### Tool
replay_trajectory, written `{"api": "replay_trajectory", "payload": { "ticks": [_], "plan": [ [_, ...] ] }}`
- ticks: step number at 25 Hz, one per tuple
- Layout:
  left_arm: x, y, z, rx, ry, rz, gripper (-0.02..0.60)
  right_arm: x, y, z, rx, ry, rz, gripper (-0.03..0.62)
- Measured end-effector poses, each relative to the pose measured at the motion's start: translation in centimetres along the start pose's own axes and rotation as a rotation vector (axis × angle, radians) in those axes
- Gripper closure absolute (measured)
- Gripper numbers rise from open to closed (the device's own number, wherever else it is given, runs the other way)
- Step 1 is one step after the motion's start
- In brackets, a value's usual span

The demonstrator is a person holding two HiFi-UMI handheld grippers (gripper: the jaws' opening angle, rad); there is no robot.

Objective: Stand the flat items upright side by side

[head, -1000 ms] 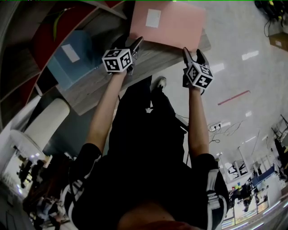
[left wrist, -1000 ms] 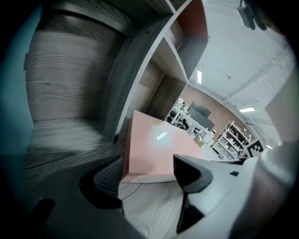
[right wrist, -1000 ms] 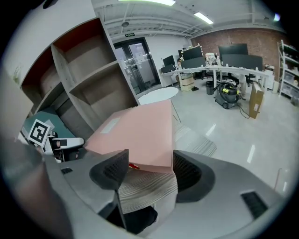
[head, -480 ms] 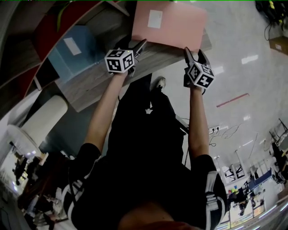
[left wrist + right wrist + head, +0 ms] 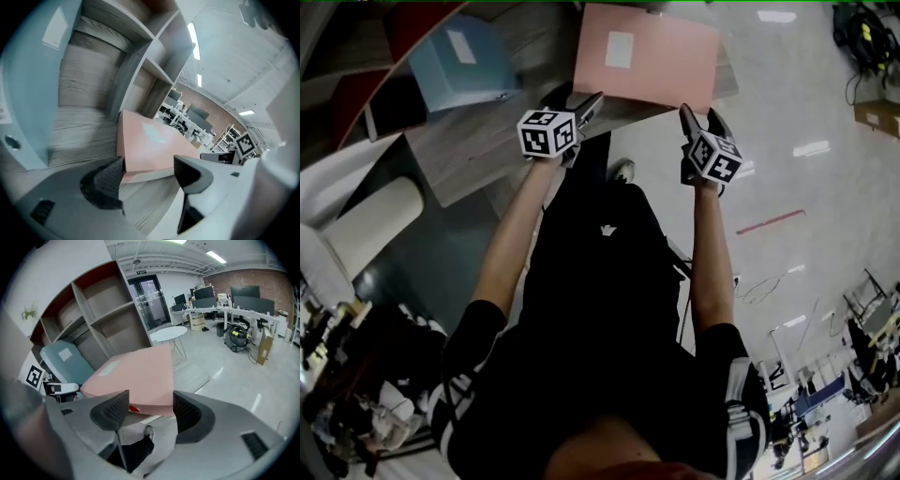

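Pink folder (image 5: 649,58) overhangs the table (image 5: 473,159) edge. Left gripper (image 5: 149,169) and right gripper (image 5: 150,403) — both jaws spread wide, its near edge between their tips.

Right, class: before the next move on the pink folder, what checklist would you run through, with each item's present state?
1. Left tool jaws apart: ok.
2. Right tool jaws apart: ok.
3. Pink folder near edge at both tools: ok.
4. Pink folder clamped: not ok, neither tool presses on it.
5. Pink folder upright: not ok, it lies flat on the wooden surface.
6. Blue folder apart from the pink one: ok.
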State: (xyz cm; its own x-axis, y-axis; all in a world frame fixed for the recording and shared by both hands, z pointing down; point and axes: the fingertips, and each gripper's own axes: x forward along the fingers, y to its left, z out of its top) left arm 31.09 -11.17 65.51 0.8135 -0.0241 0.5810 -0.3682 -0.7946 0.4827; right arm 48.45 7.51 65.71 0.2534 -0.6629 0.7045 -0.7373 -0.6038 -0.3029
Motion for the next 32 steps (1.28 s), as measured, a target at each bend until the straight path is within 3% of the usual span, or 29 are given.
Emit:
{"api": "replay_trajectory", "payload": {
  "ticks": [10, 20, 32],
  "plan": [
    [-5.6, -1.5, -5.9, -0.056, -0.028, 0.078, 0.250, -2.8, 2.0, -3.4, -0.070, 0.021, 0.061, 0.287],
    [-10.5, -0.3, -9.0, -0.119, -0.052, 0.141, 0.250, -1.9, 6.0, -3.9, -0.162, 0.032, 0.147, 0.287],
    [-11.0, -0.5, -11.8, -0.179, -0.055, 0.145, 0.252, 0.4, 5.9, -5.0, -0.192, 0.098, 0.152, 0.287]
  ]
}}
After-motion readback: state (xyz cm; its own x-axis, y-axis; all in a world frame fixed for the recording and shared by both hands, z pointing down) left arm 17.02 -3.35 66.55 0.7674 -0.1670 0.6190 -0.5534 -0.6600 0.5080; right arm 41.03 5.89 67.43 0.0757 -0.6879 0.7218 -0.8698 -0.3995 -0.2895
